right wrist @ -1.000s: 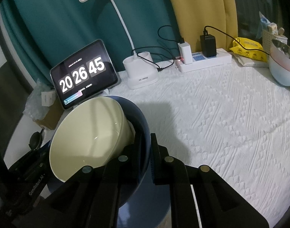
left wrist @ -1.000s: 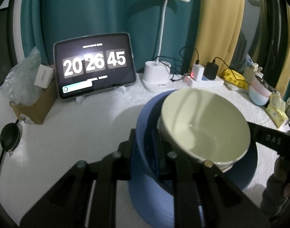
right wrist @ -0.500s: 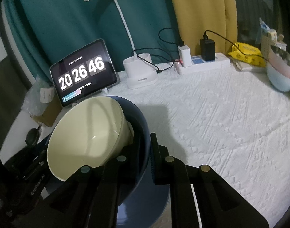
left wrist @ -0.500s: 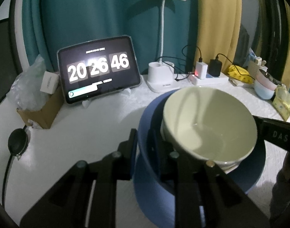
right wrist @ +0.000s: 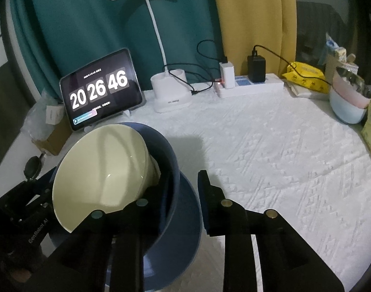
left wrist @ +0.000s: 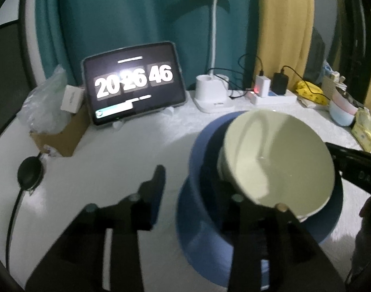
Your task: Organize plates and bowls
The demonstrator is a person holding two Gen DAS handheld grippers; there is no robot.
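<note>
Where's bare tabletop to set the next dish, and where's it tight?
Biggest free patch: the white cloth right of the blue bowl, out to the pastel bowls and back to the power strip. A smaller one lies between the blue bowl, tablet and cardboard box. The back edge is crowded: lamp base, cables, chargers.

The left wrist view is smeared by motion, so the left gripper [left wrist: 185,182] shows only soft dark shapes, and whether its inner finger touches the blue bowl [left wrist: 197,160] cannot be told. The cream bowl [right wrist: 100,170] hides most of the blue bowl's inside and whatever lies beneath it, and the blue plate [right wrist: 185,243] under them is largely covered by the bowls and the right gripper [right wrist: 183,189]. Small print above the tablet [right wrist: 100,90] clock digits is too fine to read, and the pastel bowls [right wrist: 346,102] sit at the frame's dark edge.
</note>
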